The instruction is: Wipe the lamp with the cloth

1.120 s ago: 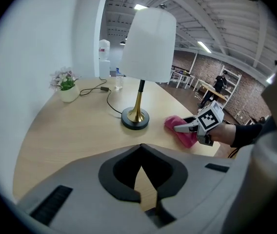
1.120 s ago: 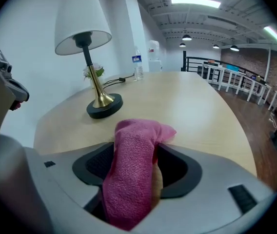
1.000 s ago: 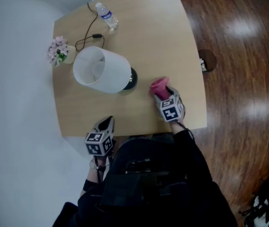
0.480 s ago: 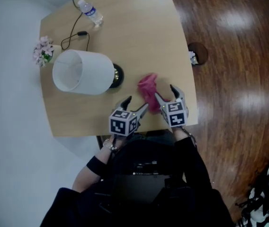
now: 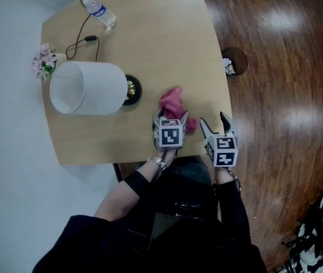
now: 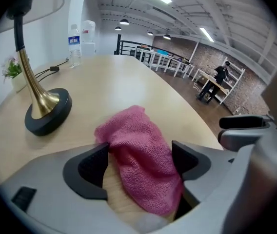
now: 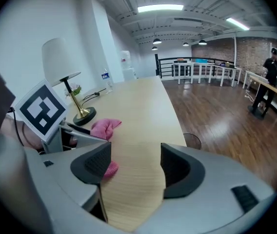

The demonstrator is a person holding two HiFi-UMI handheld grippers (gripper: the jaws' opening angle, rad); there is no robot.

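The left claw [image 6: 140, 161] stood spread wide, its jaws having just been opening, with the pink cloth [image 5: 172, 98] lying loose between them. The cloth lay crumpled on the table [image 5: 161, 38] near the upright lamp [image 5: 87, 88], apart from its base. The right claw [image 5: 213, 120], also just opening, was spread over bare table, holding nothing.

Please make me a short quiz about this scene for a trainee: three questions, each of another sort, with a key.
1. True or false: the cloth touches the lamp.
2. The jaws of the left gripper stand: A round the cloth; B shut, empty; C round the lamp.
3. What stands at the table's far left corner?
Key: 1 false; 2 A, they have just been opening; 3 a bottle.
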